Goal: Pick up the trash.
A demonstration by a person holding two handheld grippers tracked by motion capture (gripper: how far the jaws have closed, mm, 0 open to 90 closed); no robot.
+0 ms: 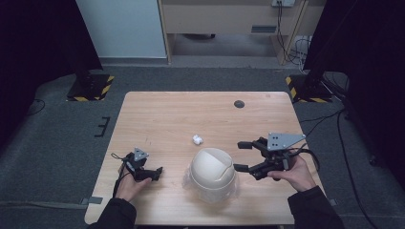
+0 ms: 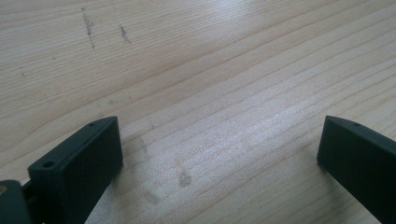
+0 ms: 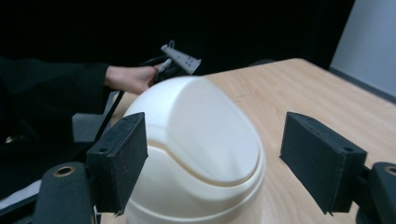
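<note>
Right gripper (image 1: 243, 156) jaws wide, empty, facing cream domed plastic bin (image 1: 212, 174); left gripper (image 1: 159, 170) open, idle. Crumpled white paper wad (image 1: 197, 139) not yet binned.

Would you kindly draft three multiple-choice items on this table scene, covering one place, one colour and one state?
1. Where is the small crumpled white wad?
A. beyond the bin
B. inside the bin
C. on the floor

2. What colour is the domed plastic bin?
A. red
B. cream
C. blue

3. How is the right gripper?
A. shut on the bin
B. shut on the wad
C. open

Key: 1 A, it lies on the wooden table behind the bin; 2 B, a pale cream dome; 3 C, jaws apart, clear of the bin.
</note>
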